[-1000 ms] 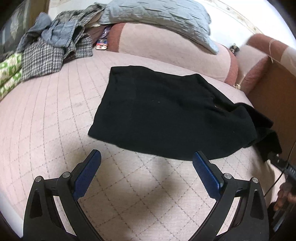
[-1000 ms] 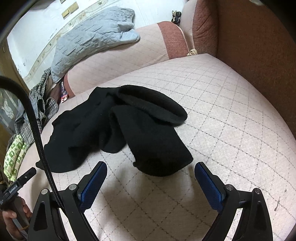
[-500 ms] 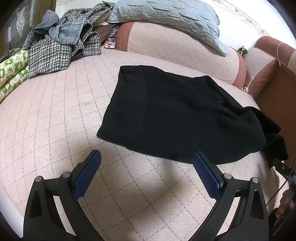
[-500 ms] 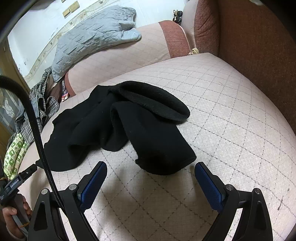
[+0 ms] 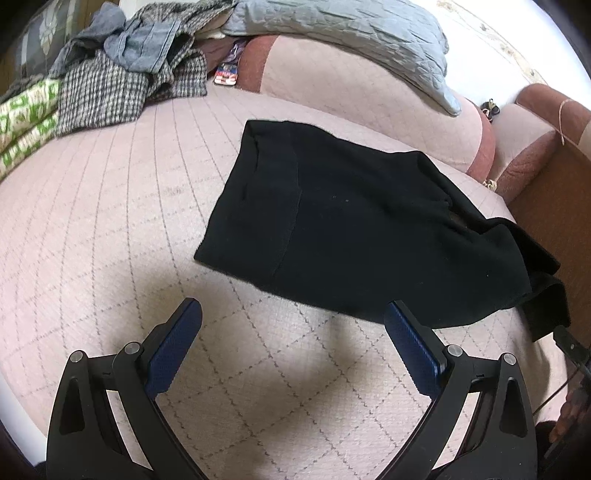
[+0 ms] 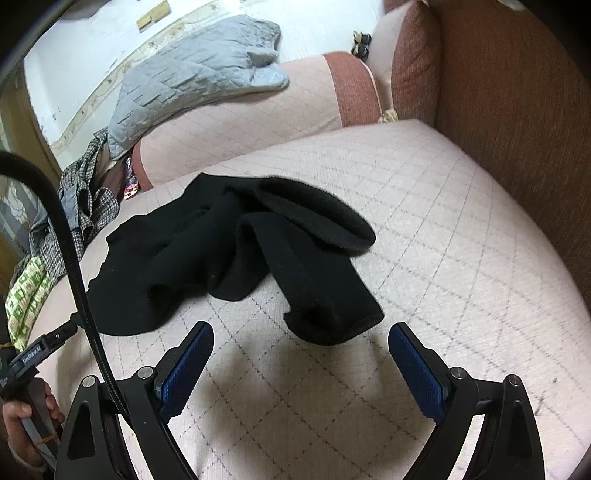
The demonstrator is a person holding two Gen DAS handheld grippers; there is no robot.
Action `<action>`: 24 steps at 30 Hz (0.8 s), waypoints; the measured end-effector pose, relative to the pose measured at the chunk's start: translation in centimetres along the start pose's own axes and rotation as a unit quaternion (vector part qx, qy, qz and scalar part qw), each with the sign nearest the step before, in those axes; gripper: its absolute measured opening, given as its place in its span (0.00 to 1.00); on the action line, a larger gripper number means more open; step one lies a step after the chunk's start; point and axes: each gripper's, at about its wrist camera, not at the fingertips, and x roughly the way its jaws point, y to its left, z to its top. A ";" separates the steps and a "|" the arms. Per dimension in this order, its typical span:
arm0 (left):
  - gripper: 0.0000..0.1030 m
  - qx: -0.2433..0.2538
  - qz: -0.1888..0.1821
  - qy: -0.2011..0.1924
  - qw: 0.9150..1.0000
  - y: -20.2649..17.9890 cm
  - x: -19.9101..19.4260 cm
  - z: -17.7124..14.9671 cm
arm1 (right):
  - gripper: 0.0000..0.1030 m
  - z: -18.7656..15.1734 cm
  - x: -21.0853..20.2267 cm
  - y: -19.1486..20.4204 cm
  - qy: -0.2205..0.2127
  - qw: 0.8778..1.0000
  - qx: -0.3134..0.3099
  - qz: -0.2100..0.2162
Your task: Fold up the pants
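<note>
The black pants [image 5: 354,236] lie on the pink quilted mattress [image 5: 110,229], well out from the bolster [image 5: 354,92] that runs along its far edge. Their long axis runs roughly parallel to that bolster: in the left wrist view the waistband end [image 5: 266,192] points to the left, toward the heap of clothes [image 5: 122,74] at the bolster's left end, and the legs trail off to the right. The waist half lies fairly flat. The leg half does not — in the right wrist view the two legs [image 6: 288,251] are rumpled and cross over each other, one cuff [image 6: 332,317] open and pointing toward the camera, the other leg curled behind it on the bolster side.

The left gripper [image 5: 291,321] hangs above bare mattress on the near side of the pants, away from the bolster, with its blue pads spread wide and nothing between them. The right gripper [image 6: 301,338] is just as wide open and empty, hovering just short of the open cuff without touching it.

A grey quilted blanket [image 5: 351,33] is draped over the bolster. A hand [image 6: 26,417] grips the other tool's handle at the lower left of the right wrist view, with a black cable [image 6: 74,258] arching past it.
</note>
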 end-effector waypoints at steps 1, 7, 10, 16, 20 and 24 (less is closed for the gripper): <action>0.97 -0.005 -0.002 0.005 1.000 0.1 0.3 0.0 | 0.92 0.1 -0.4 0.1 -0.004 1.000 -0.007 -0.004; 0.97 -0.047 -0.013 0.013 0.999 0.5 1.6 0.6 | 0.92 1.2 -2.6 -0.7 -0.028 0.999 -0.022 -0.018; 0.97 -0.060 -0.023 0.022 0.998 0.2 2.3 1.3 | 0.92 1.9 -2.1 -1.3 -0.016 0.999 -0.027 -0.023; 0.97 -0.031 -0.026 0.036 0.999 -2.0 3.7 2.0 | 0.92 2.8 1.5 -2.1 0.035 0.999 0.000 0.016; 0.97 -0.039 -0.009 0.036 0.999 -3.0 4.6 2.9 | 0.62 2.9 3.5 -2.1 0.054 0.998 -0.011 0.023; 0.67 -0.040 -0.030 0.020 0.999 -3.3 5.2 3.8 | 0.16 3.1 4.3 -1.6 0.041 0.998 -0.033 0.015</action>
